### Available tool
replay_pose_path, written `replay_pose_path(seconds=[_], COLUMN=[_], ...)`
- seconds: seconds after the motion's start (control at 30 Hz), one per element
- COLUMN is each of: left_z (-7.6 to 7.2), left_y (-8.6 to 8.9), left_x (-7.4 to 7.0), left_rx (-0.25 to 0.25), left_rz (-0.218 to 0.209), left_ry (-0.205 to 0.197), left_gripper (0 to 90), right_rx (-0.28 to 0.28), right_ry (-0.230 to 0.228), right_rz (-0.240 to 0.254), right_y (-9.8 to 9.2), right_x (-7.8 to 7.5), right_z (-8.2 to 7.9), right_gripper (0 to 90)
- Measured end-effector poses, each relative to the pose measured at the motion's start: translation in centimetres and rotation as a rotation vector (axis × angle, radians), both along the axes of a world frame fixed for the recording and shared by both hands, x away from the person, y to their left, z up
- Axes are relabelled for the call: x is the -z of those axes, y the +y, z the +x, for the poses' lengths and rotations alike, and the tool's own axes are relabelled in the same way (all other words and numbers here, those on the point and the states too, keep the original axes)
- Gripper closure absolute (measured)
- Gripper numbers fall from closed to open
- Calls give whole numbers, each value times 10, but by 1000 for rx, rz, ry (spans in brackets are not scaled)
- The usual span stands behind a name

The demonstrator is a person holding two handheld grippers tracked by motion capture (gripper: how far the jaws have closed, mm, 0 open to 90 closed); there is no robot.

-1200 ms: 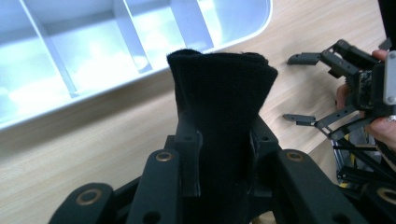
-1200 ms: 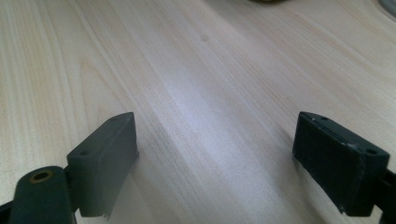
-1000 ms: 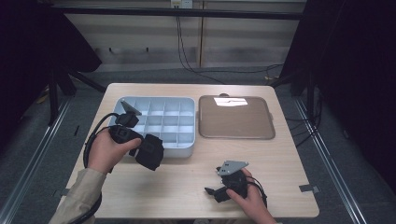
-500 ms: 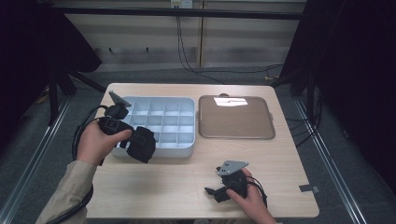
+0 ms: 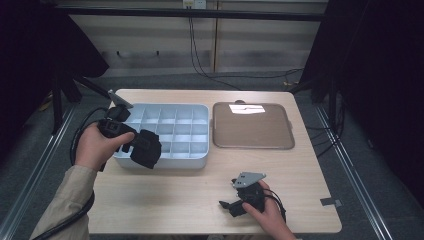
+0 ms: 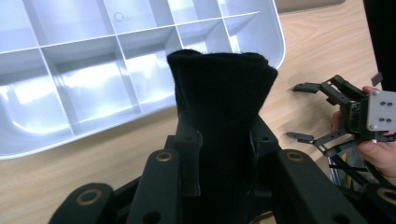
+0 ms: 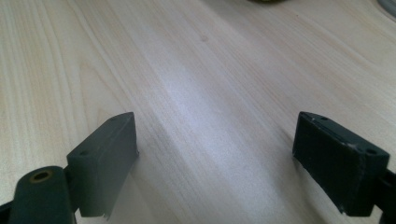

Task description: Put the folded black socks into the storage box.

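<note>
From above we see the left gripper (image 5: 131,141) held in the person's left hand (image 5: 95,146) at the near left corner of the pale compartment tray (image 5: 200,112), and clamped in it is a black knitted cloth (image 5: 145,148), folded or rolled into a thick bundle. In the left gripper view that black knitted cloth (image 6: 223,112) stands up between the two black jaws; each inner pad presses against one side of its lower part, so the jaws are closed onto it about as far as the bundle allows, with its ribbed top end reaching well past the fingertips (image 6: 188,140). The bundle hangs above the near rim of the compartment tray (image 6: 70,84) and the bare wood of the table (image 6: 116,149) just before it; it is not inside any compartment, and we cannot tell whether its lower end touches the rim. The right gripper (image 5: 239,200) sits near the front edge of the table (image 5: 175,200), well apart from the cloth, under the person's right hand (image 5: 267,215). In the right gripper view its pads (image 7: 105,158) stand wide apart with only wood grain between them, holding nothing. The left gripper view also shows that right gripper (image 6: 322,112) off to the side, jaws spread. Just beside the compartment tray lies a brown flat tray (image 5: 252,125).
</note>
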State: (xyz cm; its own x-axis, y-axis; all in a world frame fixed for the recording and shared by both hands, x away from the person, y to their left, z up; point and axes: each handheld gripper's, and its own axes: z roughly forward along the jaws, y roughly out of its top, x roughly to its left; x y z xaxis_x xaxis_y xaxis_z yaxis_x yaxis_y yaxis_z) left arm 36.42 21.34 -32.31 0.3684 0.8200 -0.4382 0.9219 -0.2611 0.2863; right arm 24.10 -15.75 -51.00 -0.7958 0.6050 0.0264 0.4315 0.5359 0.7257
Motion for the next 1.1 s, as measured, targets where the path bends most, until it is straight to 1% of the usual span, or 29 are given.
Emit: replay_pose_path(seconds=[0.07,0.1,0.13,0.17,0.2,0.27,0.33,0.4,0.53,0.57,0.63,0.73,0.77,0.8,0.83,0.93,0.97,1.07,1.1], left_z=[1,2,2,4,4,6,7,8,12,13,14,17,19,19,20,21,22,24,26], left_y=[1,3,3,4,4,6,7,7,9,10,11,13,16,17,17,19,20,20,22], left_x=[0,0,0,1,1,2,2,3,2,2,2,3,3,3,3,2,1,1,1], left_rx=[-1,12,12,2,2,-9,-16,-13,-32,-29,-30,-42,-42,-48,-56,-58,-57,-62,-55], left_rz=[0,2,2,-7,-7,11,1,5,4,9,10,13,21,21,15,20,19,28,28], left_ry=[1,-2,-2,-1,-1,-3,2,2,-5,-11,-7,-3,-9,-4,-9,-10,-4,-11,-9], left_gripper=[712,712,711,711,712,712,712,712,712,712,712,712,712,712,712,712,712,712,712], right_rx=[1,0,0,1,1,0,0,0,0,1,0,0,0,0,0,0,0,0,0], right_ry=[-1,0,0,-1,-1,0,0,0,0,0,0,0,0,0,0,0,0,0,0], right_rz=[0,0,0,0,0,0,0,0,0,0,0,0,0,0,0,0,0,0,0], right_y=[0,0,0,0,0,0,0,0,0,0,0,0,0,0,0,0,0,0,0], right_x=[0,0,0,0,0,0,0,0,0,0,0,0,0,0,0,0,0,0,0], right_z=[0,0,0,0,0,0,0,0,0,0,0,0,0,0,0,0,0,0,0], right_gripper=[134,134,134,134,134,134,134,134,134,134,134,134,134,134,134,134,134,134,134])
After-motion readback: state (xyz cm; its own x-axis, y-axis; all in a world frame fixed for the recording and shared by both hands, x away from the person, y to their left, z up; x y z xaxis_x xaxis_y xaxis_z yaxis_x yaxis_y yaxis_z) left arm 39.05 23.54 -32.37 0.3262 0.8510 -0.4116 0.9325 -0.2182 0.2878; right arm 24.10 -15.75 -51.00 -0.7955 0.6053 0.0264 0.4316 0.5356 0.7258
